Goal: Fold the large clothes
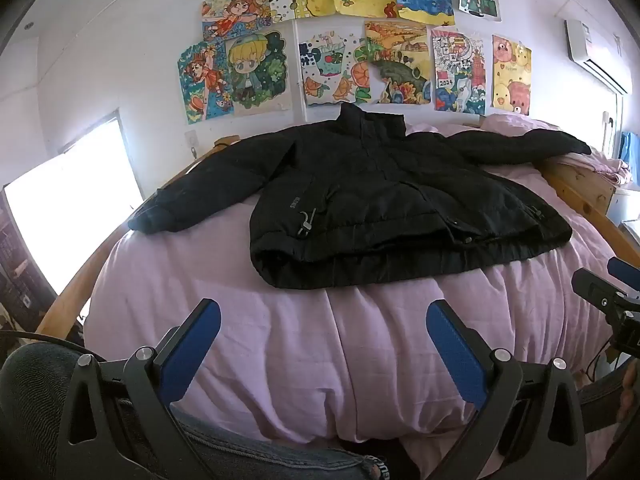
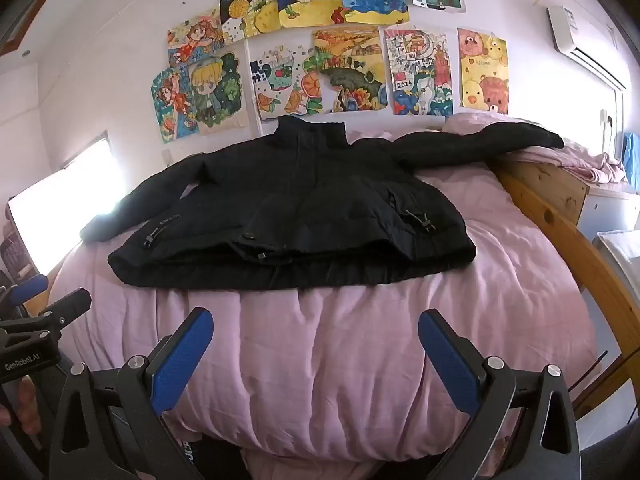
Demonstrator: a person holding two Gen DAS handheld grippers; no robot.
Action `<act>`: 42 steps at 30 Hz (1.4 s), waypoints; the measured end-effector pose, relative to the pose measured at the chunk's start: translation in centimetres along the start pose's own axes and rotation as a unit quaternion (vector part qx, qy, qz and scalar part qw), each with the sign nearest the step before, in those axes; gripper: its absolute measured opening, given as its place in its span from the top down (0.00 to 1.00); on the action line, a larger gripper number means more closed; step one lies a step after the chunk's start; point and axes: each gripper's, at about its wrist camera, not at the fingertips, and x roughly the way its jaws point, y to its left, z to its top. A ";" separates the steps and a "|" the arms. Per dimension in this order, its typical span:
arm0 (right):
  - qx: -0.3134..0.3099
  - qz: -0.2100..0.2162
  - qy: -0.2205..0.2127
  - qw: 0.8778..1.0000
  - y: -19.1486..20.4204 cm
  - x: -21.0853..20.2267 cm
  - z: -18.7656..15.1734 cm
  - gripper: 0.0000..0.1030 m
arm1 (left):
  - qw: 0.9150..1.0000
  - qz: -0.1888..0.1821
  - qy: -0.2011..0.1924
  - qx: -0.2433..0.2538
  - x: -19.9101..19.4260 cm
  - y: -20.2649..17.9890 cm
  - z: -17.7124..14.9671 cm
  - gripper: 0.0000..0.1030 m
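Observation:
A black padded jacket lies flat on the pink bedcover, front up, collar toward the wall, both sleeves spread out sideways. In the right wrist view the same jacket fills the middle of the bed. My left gripper hovers open over the bare cover, short of the jacket's hem, nothing between its blue pads. My right gripper is likewise open and empty, also short of the hem. Each gripper shows at the edge of the other's view: the right gripper and the left gripper.
A wooden bed frame runs along the right side, with a pink pillow at the head. Children's drawings cover the wall behind. A bright window is on the left. Jeans-clad legs sit at the bed's near edge.

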 end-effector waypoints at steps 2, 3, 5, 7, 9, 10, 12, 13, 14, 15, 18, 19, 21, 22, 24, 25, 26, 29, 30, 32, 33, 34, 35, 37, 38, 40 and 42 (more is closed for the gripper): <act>0.000 0.001 -0.001 1.000 0.0 0.0 0.0 0.00 | 1.000 0.000 0.000 0.000 0.0 0.0 0.0 0.02; 0.000 0.001 -0.001 1.000 0.0 0.0 0.0 0.00 | 1.000 0.000 0.000 0.000 0.0 0.0 0.0 0.02; 0.000 0.001 0.000 1.000 0.0 0.0 0.0 0.00 | 1.000 0.001 0.000 0.001 0.0 0.0 0.0 0.02; -0.001 0.001 0.001 1.000 0.0 0.0 0.0 0.00 | 1.000 0.001 0.000 0.000 0.0 0.0 0.0 0.02; -0.001 0.002 0.002 1.000 0.0 0.0 0.0 0.00 | 1.000 0.001 0.000 -0.001 0.0 0.1 0.0 0.02; 0.002 0.002 -0.002 1.000 -0.2 -0.1 0.0 0.00 | 1.000 0.001 0.000 -0.001 0.0 0.1 0.0 0.02; 0.002 0.001 -0.002 1.000 -0.1 -0.1 0.0 0.00 | 1.000 0.002 0.000 0.002 0.0 0.0 0.0 0.02; 0.002 0.001 -0.002 1.000 -0.1 -0.1 0.0 0.00 | 1.000 0.002 0.000 0.002 0.0 0.0 0.0 0.02; 0.002 0.002 -0.002 1.000 -0.1 -0.1 0.0 0.00 | 1.000 0.002 0.000 0.001 0.0 0.0 0.0 0.02; 0.002 0.002 -0.001 1.000 -0.1 -0.1 0.0 0.00 | 1.000 0.002 0.000 0.001 0.0 0.0 0.0 0.02; 0.002 0.002 -0.001 1.000 -0.1 0.0 0.0 0.00 | 1.000 0.002 0.000 0.002 0.0 0.0 0.0 0.02; 0.002 0.002 -0.001 1.000 -0.1 0.0 0.0 0.00 | 1.000 0.002 0.000 0.002 0.0 0.0 0.0 0.02; 0.002 0.002 -0.001 1.000 -0.1 0.0 0.0 0.00 | 1.000 0.002 0.000 0.002 0.0 0.0 0.0 0.02; 0.002 0.002 -0.001 1.000 -0.1 0.0 0.0 0.00 | 1.000 0.002 0.000 0.002 0.0 0.0 0.0 0.02; 0.003 0.002 -0.001 1.000 -0.1 0.0 0.0 0.00 | 1.000 0.002 0.000 0.002 0.0 0.0 0.0 0.02; 0.003 0.003 -0.001 1.000 -0.1 0.0 0.0 0.00 | 1.000 0.002 0.000 0.002 0.0 0.0 0.0 0.02; 0.003 0.002 -0.001 1.000 -0.1 0.0 0.0 0.00 | 1.000 0.002 0.000 0.002 0.0 0.0 0.0 0.02; 0.003 0.003 -0.001 1.000 -0.1 0.0 0.0 0.00 | 1.000 0.002 0.000 0.002 0.0 0.0 0.0 0.02; 0.003 0.003 -0.001 1.000 -0.1 0.0 0.0 0.00 | 1.000 0.002 -0.001 0.002 0.0 0.0 0.0 0.02; 0.003 0.003 -0.001 1.000 -0.1 0.0 0.0 0.00 | 1.000 0.002 0.000 0.002 0.0 0.0 0.0 0.02; 0.004 0.003 -0.001 1.000 -0.1 0.0 0.0 0.00 | 1.000 0.002 0.000 0.002 0.0 0.0 0.0 0.02; 0.004 0.003 0.000 1.000 -0.1 0.0 0.0 0.00 | 1.000 0.002 0.000 0.002 0.0 0.0 0.0 0.02; 0.004 0.003 0.000 1.000 -0.1 0.0 -0.1 0.00 | 1.000 0.002 0.000 0.002 0.0 0.0 0.0 0.02; 0.004 0.003 0.000 1.000 -0.1 0.0 -0.1 0.00 | 1.000 0.002 -0.001 0.003 0.0 0.0 0.0 0.02; 0.004 0.003 0.000 1.000 -0.1 0.0 -0.1 0.00 | 1.000 0.002 0.000 0.003 0.0 0.0 0.0 0.02; 0.004 0.003 0.000 1.000 -0.1 0.0 -0.1 0.00 | 1.000 0.001 0.000 0.002 0.0 0.0 0.0 0.02; 0.004 0.003 0.000 1.000 -0.1 0.0 -0.1 0.00 | 1.000 0.001 0.000 0.002 0.0 0.0 0.0 0.02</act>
